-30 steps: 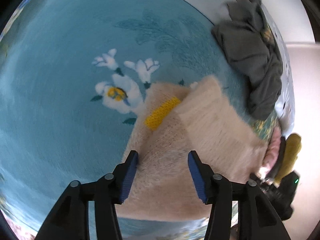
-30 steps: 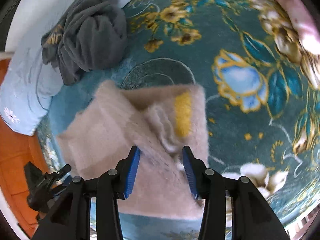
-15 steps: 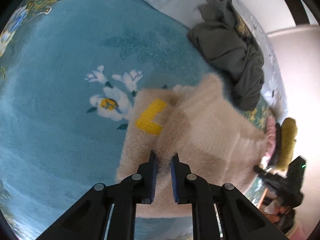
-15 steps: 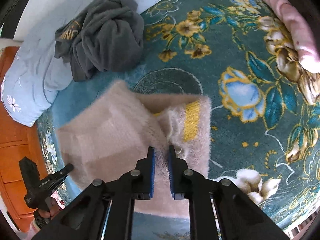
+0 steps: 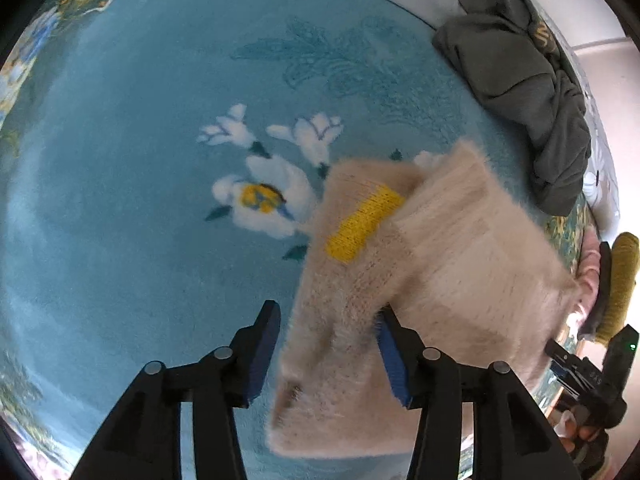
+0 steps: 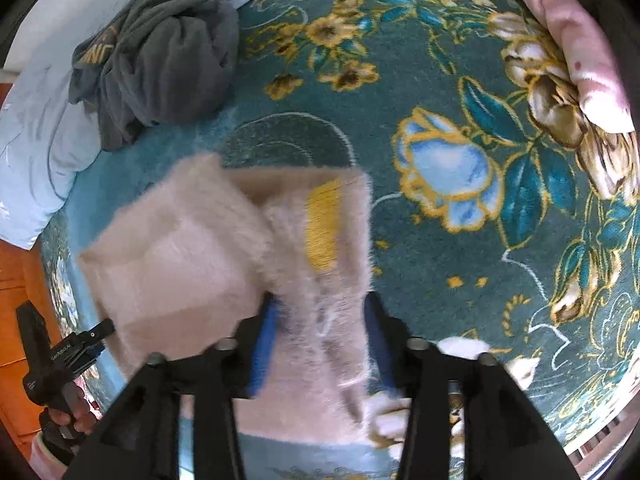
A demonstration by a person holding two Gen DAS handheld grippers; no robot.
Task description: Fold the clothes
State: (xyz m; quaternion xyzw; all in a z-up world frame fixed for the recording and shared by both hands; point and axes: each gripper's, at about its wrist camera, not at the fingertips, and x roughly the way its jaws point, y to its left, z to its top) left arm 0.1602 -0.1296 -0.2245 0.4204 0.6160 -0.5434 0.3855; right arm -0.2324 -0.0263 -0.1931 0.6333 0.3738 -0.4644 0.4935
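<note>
A plush teal floral blanket (image 5: pixel 120 240) covers the bed, and on it lies the fuzzy beige sweater (image 5: pixel 440 264), part-folded into a soft block, yellow knit patch (image 5: pixel 362 222) up. A crumpled grey garment (image 6: pixel 160 48) waits near the pillow. Left gripper (image 5: pixel 326 354) and right gripper (image 6: pixel 320 348) straddle the near edge, jaws opening, pads apparently off the wool; the fold looks just released, so smoothing or another fold likely follows

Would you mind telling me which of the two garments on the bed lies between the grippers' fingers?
The fuzzy beige sweater with the yellow patch, part-folded. The dark grey garment sits crumpled farther off, near the pale blue pillow.
</note>
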